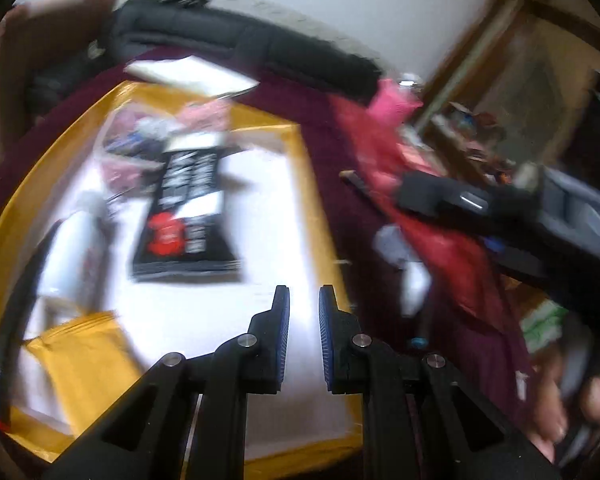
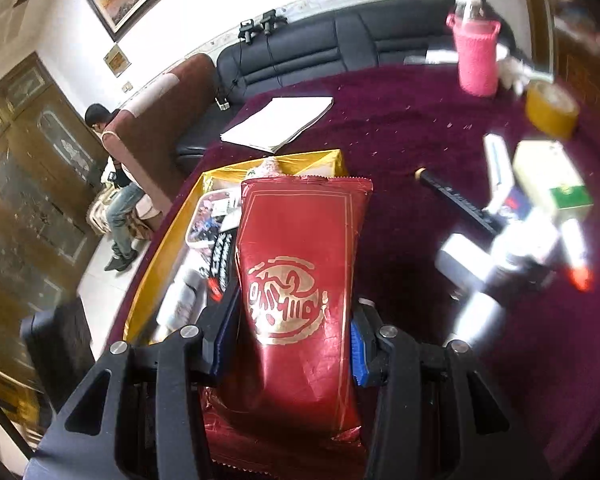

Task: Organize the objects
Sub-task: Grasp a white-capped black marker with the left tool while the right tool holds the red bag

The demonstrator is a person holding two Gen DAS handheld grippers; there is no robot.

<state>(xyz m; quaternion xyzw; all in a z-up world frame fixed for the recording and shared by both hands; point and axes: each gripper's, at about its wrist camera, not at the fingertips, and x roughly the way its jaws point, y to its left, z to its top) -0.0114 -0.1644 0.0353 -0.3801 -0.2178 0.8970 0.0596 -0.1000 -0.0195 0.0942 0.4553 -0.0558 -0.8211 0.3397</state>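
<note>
Right gripper (image 2: 288,332) is clamped on a red pouch (image 2: 300,280), pinched from both sides near its lower half, so the bag stands up between the blue pads and blocks most of what's behind it. The pouch is held over the near edge of the gold box (image 2: 168,240), which sits on the maroon tablecloth (image 2: 400,128).

Left gripper (image 1: 304,320) is parted by a narrow gap with nothing between the fingers; it's hanging over the box's white floor (image 1: 260,208).

Only in the left view can the box contents be seen properly: a black packet (image 1: 188,216) with white lettering and a red mark, a white bottle (image 1: 74,248) lying down, a yellow packet (image 1: 88,360) and a clear bag of mixed bits (image 1: 140,136) at the far end. It's all heavily blurred, so the print can't be read. The right gripper and its pouch (image 1: 440,240) are seen from the side there, smeared red.

Only in the right view: a pink-sleeved bottle (image 2: 476,56), a tape roll (image 2: 552,116), a green-and-white carton (image 2: 556,184), a black stick (image 2: 456,200), some blown-out white tubes (image 2: 476,280), a notepad (image 2: 280,120), a black sofa (image 2: 340,48) and a seated person (image 2: 120,184). The items at the right are too blurred to identify further.
</note>
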